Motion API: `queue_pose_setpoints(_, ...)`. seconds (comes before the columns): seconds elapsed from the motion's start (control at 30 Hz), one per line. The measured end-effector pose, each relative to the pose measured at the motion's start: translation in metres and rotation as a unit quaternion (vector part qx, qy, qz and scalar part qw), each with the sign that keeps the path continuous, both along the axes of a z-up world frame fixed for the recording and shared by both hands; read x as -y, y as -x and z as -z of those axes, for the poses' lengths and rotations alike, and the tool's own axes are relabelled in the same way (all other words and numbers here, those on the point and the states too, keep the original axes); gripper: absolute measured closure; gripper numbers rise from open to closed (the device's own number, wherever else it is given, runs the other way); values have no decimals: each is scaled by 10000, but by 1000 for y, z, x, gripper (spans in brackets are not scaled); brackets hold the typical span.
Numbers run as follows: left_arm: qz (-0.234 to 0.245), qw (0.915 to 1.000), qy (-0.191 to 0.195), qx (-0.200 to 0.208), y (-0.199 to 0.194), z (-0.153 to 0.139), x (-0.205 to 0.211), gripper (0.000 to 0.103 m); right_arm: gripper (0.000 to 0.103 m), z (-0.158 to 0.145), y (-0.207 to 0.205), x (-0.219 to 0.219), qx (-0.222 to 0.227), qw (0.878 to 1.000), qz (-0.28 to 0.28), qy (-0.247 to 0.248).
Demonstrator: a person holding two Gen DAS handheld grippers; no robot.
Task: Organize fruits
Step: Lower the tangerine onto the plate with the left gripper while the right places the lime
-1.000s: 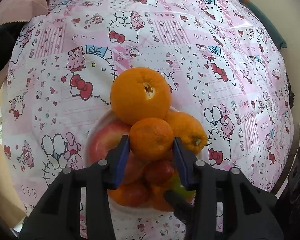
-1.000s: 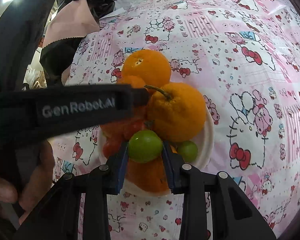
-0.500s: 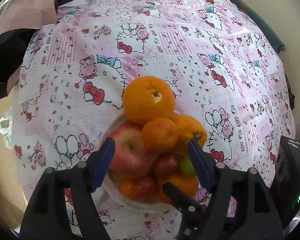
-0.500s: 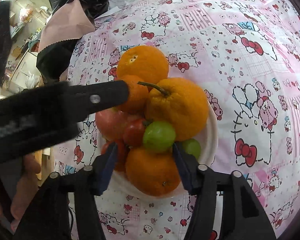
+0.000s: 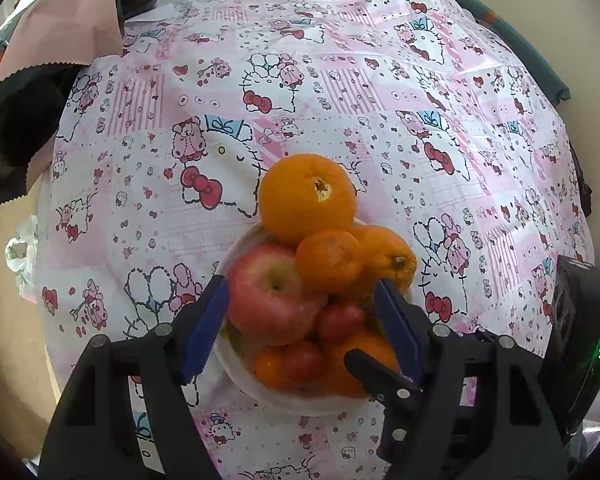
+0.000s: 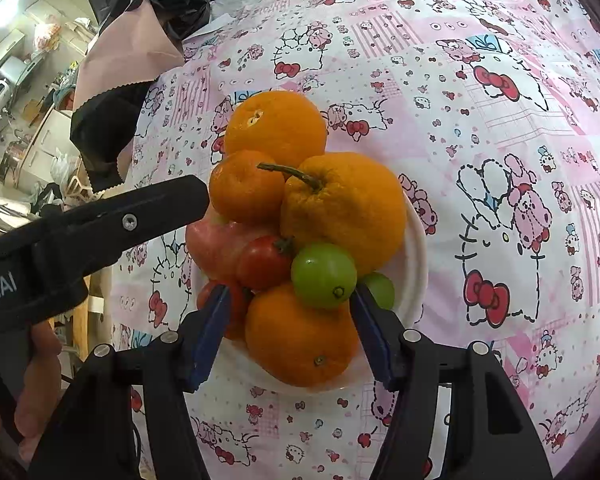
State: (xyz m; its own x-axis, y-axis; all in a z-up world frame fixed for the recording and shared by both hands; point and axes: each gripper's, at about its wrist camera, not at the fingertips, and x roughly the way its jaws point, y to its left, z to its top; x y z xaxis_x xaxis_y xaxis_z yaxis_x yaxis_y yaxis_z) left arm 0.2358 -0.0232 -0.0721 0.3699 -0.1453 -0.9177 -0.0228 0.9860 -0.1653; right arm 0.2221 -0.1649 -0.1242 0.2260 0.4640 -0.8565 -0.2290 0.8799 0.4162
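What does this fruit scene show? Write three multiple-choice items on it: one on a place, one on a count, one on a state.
1. Where does the stemmed orange sit?
A. on the white plate, in the pile
B. on the tablecloth, away from the plate
C. between gripper fingers

2. How many green fruits show in the right wrist view?
A. none
B. two
C. five

3. What state is the right hand-held gripper in?
A. shut on an apple
B. open, holding nothing
C. shut on the plate rim

Key: 1 A, it leans on other fruit over the plate. 2 B, one green fruit in front, a second behind it. 3 B, its blue pads stand apart with nothing clamped.
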Motion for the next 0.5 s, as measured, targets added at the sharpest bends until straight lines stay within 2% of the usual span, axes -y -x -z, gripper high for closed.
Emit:
queue_pose_setpoints(0.1, 31, 10000, -14, 13, 3, -2, 1, 31, 36, -4, 2, 3, 126, 9997, 10, 222)
queue_pose_setpoints(0.27, 52, 9999, -51, 79, 11, -6, 1, 31, 28, 2, -1, 14, 31, 9997, 138, 215)
queue_pose_setpoints(0.5, 2, 10000, -27, 76, 17, -7, -3, 31, 27, 22, -7, 32, -453, 9973, 450, -370)
